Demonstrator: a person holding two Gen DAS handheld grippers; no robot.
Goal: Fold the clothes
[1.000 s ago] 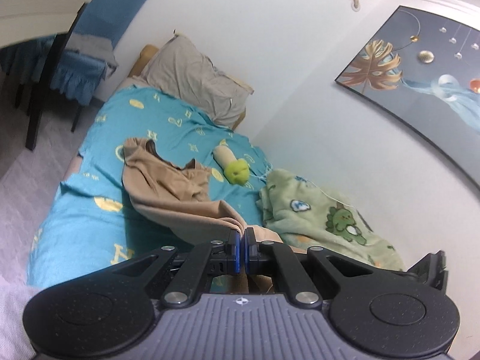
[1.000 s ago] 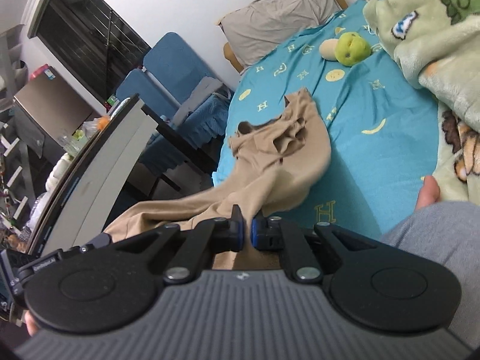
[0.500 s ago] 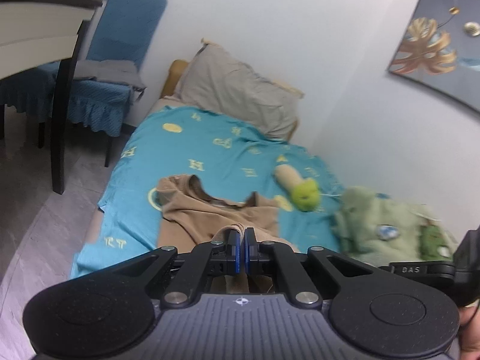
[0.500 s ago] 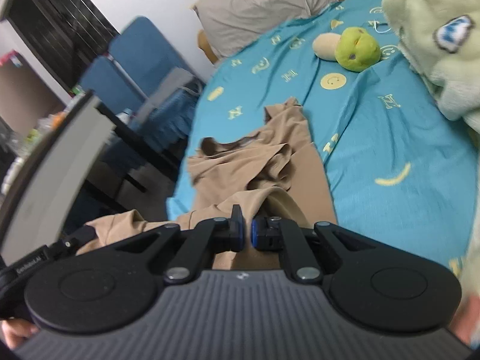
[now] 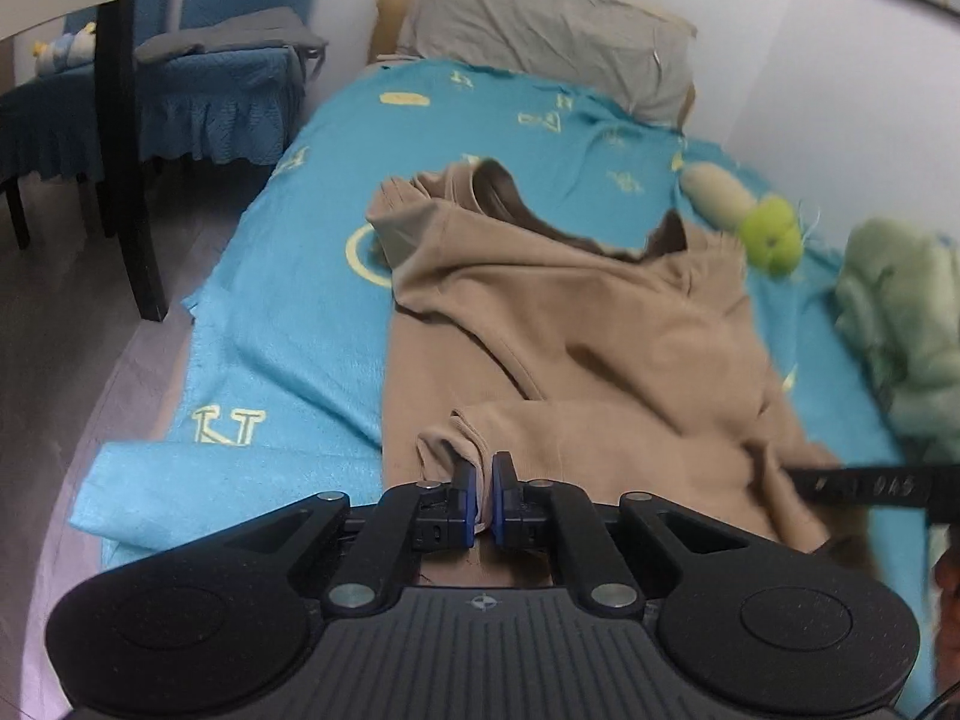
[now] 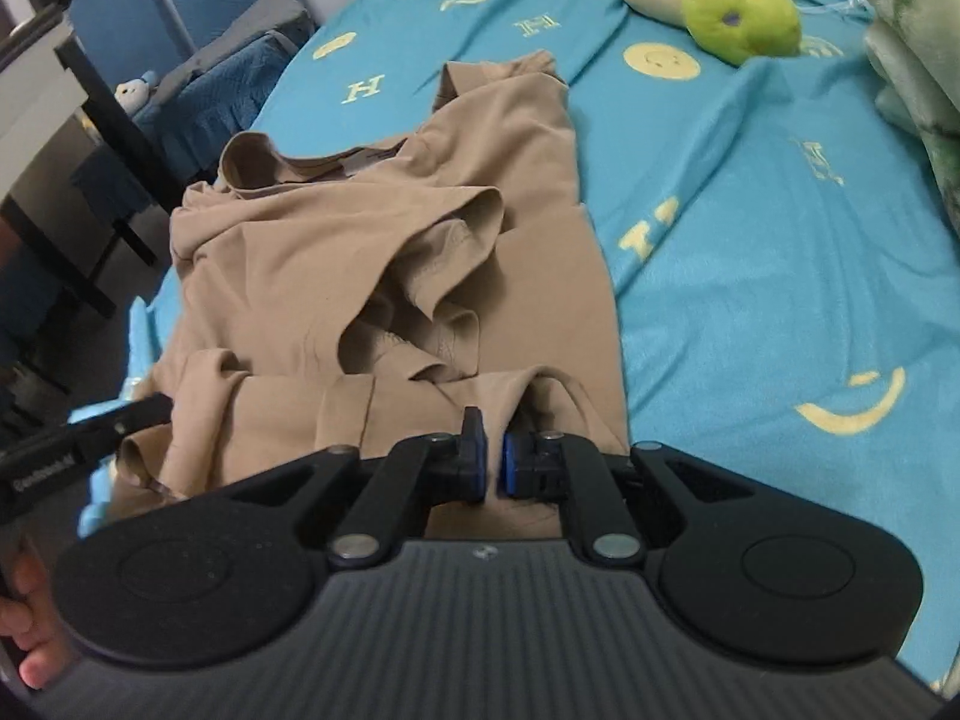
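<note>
A tan garment (image 5: 576, 324) lies crumpled on the blue bedsheet (image 5: 288, 276), its far end bunched toward the pillow. My left gripper (image 5: 485, 495) is shut on a fold of the tan garment at its near edge. My right gripper (image 6: 493, 459) is shut on another fold of the same garment (image 6: 372, 252) near its near edge. Each gripper shows at the edge of the other's view, low over the bed.
A grey pillow (image 5: 552, 24) lies at the head of the bed. A green and beige plush toy (image 6: 714, 0) and a green blanket (image 5: 900, 324) lie to the right. A blue covered chair (image 5: 198, 78) and a dark table leg (image 5: 129, 138) stand left of the bed.
Both grippers have come down and forward toward the bed with the garment's near edge in them. The garment now lies spread on the sheet instead of hanging.
</note>
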